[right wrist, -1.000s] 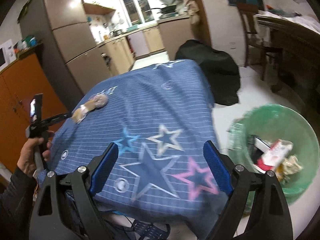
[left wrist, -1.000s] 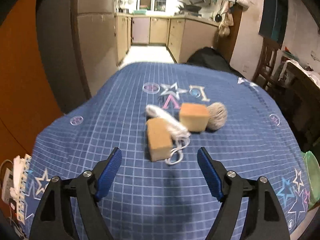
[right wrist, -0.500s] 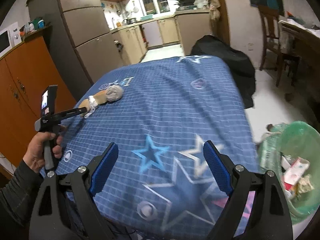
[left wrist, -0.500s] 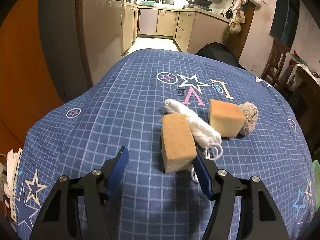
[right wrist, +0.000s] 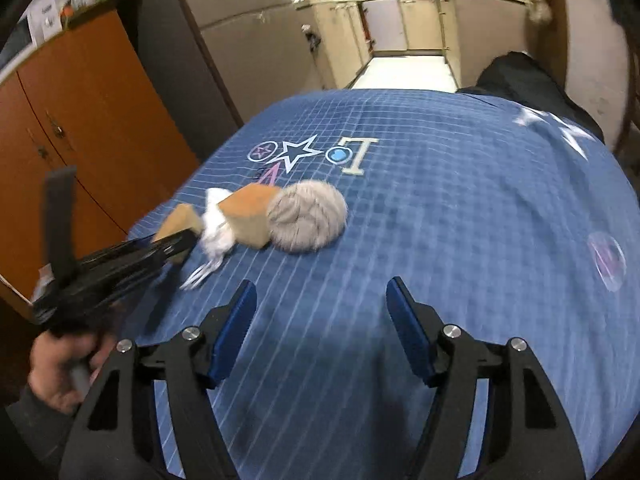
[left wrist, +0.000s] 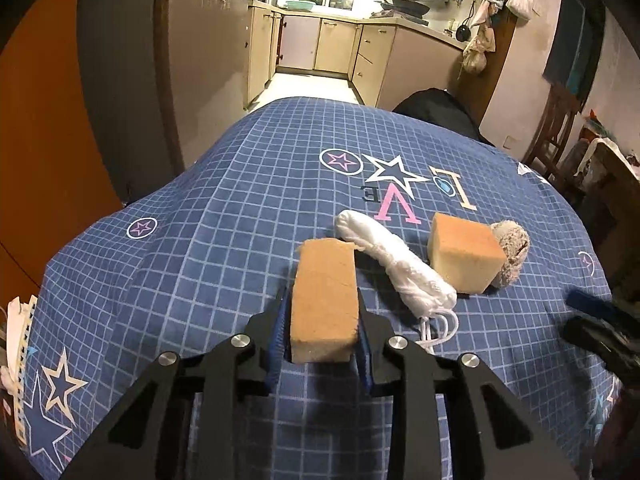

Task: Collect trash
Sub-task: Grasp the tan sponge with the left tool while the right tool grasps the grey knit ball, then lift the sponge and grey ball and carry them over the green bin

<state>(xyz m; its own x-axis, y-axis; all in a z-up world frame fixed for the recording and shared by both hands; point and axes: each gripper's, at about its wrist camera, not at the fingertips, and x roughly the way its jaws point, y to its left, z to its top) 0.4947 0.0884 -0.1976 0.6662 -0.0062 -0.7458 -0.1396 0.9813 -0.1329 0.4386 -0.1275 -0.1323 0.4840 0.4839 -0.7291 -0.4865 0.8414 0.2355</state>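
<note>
My left claw [left wrist: 322, 320] has just been closing and now grips the nearer sponge [left wrist: 324, 300] by its 2 long sides, the blue pads pressed against it while the block sits on the checked blue cloth of the desk [left wrist: 200, 240]. Just to its right lies a rolled white bag [left wrist: 396, 264] with its loops trailing toward me, and beyond that a 2nd, squarer sponge [left wrist: 466, 258] touches a grey woolly ball [left wrist: 512, 254]. My right claw [right wrist: 320, 316] hangs over bare cloth on the near side of that ball [right wrist: 306, 216], pointing at it; its jaws have just been narrowing but stand apart with nothing between them. In the right wrist view, which is smeared with motion, my left hand [right wrist: 64, 364] grasps the handle of the left claw [right wrist: 176, 242] at the sponge [right wrist: 180, 218]. The right claw's tip [left wrist: 592, 308] shows at the right edge of the left wrist view.
</note>
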